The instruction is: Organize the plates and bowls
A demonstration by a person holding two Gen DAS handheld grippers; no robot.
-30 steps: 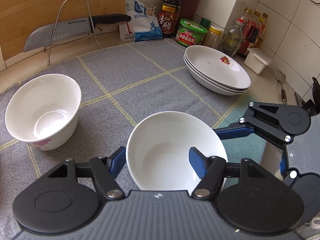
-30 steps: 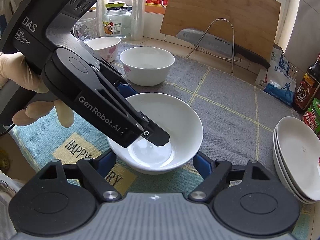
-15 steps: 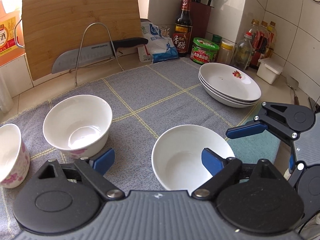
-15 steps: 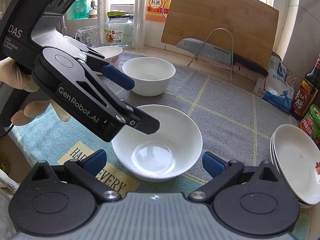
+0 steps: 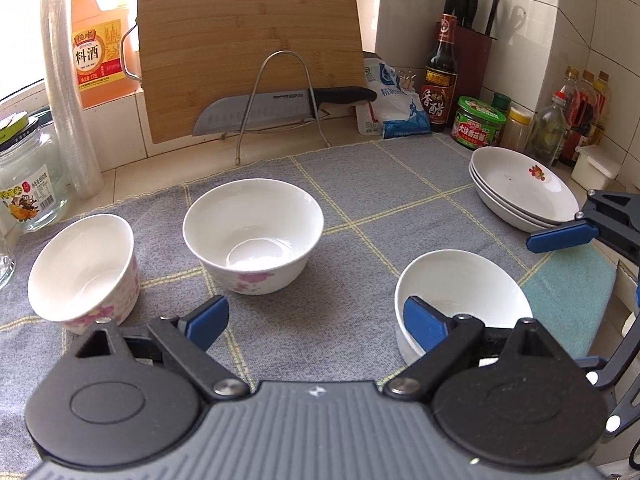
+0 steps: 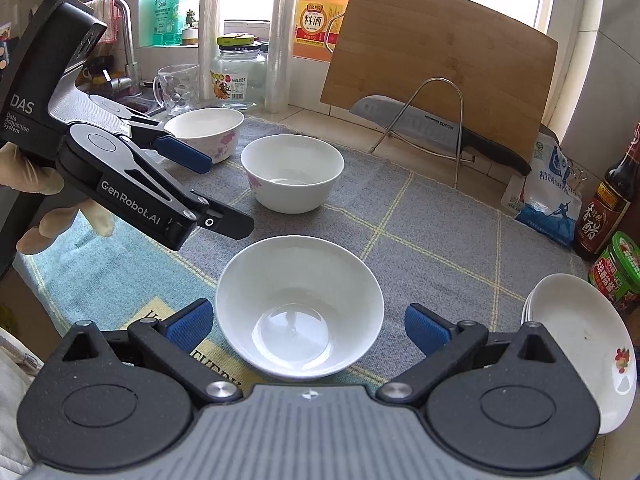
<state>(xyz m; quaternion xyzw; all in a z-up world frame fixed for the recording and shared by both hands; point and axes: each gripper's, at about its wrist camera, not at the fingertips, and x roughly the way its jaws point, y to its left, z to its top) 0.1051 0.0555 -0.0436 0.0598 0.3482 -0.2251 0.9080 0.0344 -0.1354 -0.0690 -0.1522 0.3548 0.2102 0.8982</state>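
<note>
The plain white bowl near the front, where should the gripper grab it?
Grab the plain white bowl by its rim, coming from above, one finger inside and one outside. It stands upright, open side up, and its walls flare too wide to clasp around easily.

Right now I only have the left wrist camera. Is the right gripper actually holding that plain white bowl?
Observer: No. The right gripper is open, with the plain bowl between its pads, not gripped.
Operator: What's past the small flowered bowl?
Observer: Behind the small flowered bowl stands a tap with a pink cloth draped over it.
Operator: And what's carrying my left gripper?
Observer: A gloved hand holds the left gripper in the air, left of the plain bowl.
</note>
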